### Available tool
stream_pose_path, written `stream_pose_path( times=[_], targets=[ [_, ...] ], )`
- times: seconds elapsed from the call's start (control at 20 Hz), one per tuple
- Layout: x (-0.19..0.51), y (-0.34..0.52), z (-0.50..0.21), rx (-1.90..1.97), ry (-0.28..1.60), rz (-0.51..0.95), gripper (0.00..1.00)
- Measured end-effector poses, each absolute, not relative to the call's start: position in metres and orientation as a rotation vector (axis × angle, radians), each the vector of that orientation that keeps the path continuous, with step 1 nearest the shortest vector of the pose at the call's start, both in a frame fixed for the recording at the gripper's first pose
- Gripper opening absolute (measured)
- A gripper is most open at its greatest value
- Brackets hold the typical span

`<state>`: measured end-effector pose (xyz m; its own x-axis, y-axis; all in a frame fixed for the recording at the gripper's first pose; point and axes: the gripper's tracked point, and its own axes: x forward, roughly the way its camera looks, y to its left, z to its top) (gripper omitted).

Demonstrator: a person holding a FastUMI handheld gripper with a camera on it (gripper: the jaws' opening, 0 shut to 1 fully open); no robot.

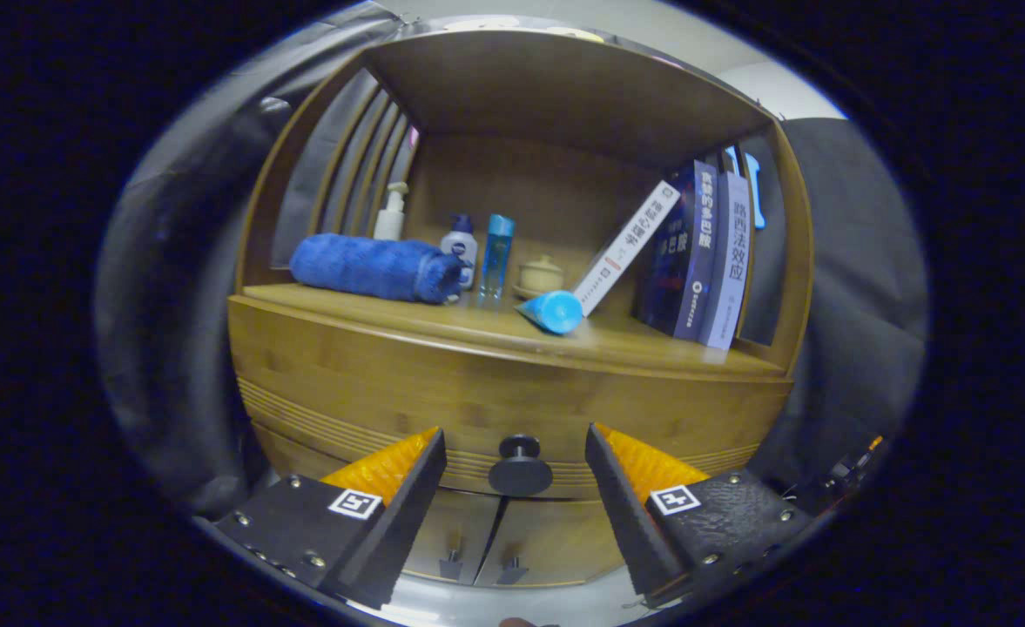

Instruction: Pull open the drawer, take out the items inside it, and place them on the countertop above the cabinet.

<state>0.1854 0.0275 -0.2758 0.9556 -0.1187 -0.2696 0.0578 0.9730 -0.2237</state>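
Between the two fingers, at twelve o'clock from the tool (516,461), sits the drawer's round dark knob (520,468), with clear gaps on both sides; the tool is spread wide, holds nothing and touches nothing. Behind the knob, the drawer (442,409) is closed, its wooden front flush with the cabinet (303,383), so whatever lies inside is hidden. Up at twelve o'clock from the knob runs the table (651,348), the wooden top under a shelf alcove. On it, toward eleven o'clock, a rolled blue towel (373,266) lies on its side, with a white pump bottle (390,213) partly hidden behind it. Just at three o'clock of the towel stand a small white bottle with a dark cap (461,246) and a tall blue bottle (496,254), then a small lidded jar (541,273) further back. A blue tube (552,311) lies on the table near its front edge, almost above the knob. At two o'clock several books (695,252) stand, one white book (627,246) leaning against them. Below the drawer, two cabinet doors (495,540) with small handles are partly covered by the fingers.
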Motion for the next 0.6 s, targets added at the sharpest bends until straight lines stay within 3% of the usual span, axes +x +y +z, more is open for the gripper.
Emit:
stream_pose_path(
  times=[0.25, 0.6],
  targets=[
    [0.144, 0.051, -0.211, -0.178, 0.214, 0.003, 0.96],
    [0.094, 0.033, -0.104, -0.114, 0.121, -0.004, 0.96]
  ],
)
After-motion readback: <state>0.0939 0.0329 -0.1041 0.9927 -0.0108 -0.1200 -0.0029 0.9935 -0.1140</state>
